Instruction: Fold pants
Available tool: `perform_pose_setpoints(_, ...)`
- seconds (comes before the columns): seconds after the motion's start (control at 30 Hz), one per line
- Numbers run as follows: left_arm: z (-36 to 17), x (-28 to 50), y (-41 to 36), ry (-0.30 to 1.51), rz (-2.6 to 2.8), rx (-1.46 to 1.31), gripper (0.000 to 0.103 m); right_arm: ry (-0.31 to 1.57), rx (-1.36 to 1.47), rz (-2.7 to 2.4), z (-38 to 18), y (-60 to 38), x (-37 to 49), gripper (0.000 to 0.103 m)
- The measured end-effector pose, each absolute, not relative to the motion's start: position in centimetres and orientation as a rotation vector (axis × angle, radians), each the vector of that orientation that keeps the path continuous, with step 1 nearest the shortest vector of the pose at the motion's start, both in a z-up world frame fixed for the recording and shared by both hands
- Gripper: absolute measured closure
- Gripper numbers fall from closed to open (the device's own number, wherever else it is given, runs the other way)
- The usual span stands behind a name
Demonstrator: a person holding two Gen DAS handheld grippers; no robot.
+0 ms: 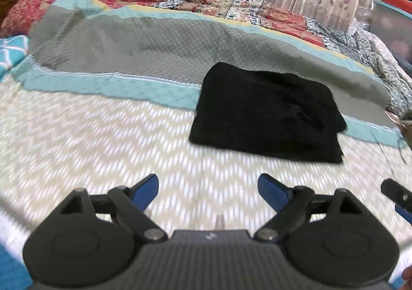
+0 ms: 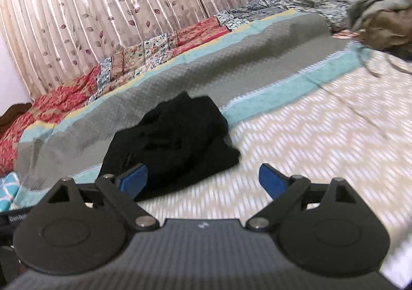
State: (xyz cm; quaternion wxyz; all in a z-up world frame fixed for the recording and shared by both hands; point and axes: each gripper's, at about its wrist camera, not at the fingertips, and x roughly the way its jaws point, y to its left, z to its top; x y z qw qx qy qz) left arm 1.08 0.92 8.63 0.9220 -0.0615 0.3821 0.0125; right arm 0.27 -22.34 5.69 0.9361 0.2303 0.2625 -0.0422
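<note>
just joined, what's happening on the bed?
A person is folding pants with two handheld grippers. The black pants lie folded in a compact bundle on the bedspread, partly over the grey quilt. The left gripper and right gripper are both open and empty, short of the bundle.

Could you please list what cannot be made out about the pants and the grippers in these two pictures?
- Black pants: left wrist view, dark cloth and blur hide the folds and layer count.
- Black pants: right wrist view, the near corner is hidden behind a finger.
- Right gripper: left wrist view, cut off by the right edge.
</note>
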Motion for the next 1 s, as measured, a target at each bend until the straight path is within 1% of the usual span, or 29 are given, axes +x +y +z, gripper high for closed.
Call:
perform_pose_setpoints(0.13,10.2,-4.4,0.5,0.760,0.023,-0.092,0.006,0.545,0.441,-0.064,6.6,-21.4,-3.4,0.000)
perform_pose_setpoints(0.2,10.9,-6.3,0.3,0.738,0.029,-0.083,0.000,0.568,0.437,-0.051,6.9,-21.1,-3.7,0.000)
perform_pose_setpoints(0.33,12.1,-9.8,-0.3,0.724,0.025,-0.078,0.000,0.597,0.460,-0.032,7.5,-20.7,-6.7,0.000)
perform_pose_setpoints(0.57,12.9,-12.8,-1.7,0.722,0.043,-0.040,0.000,0.583,0.424,-0.021,8.4,-19.3,-10.5,0.000)
perform_pose_setpoints(1.0,12.6,-15.2,-4.2,0.729,0.127,0.095,0.000,0.578,0.413,-0.016,8.5,-18.6,-12.6,0.000)
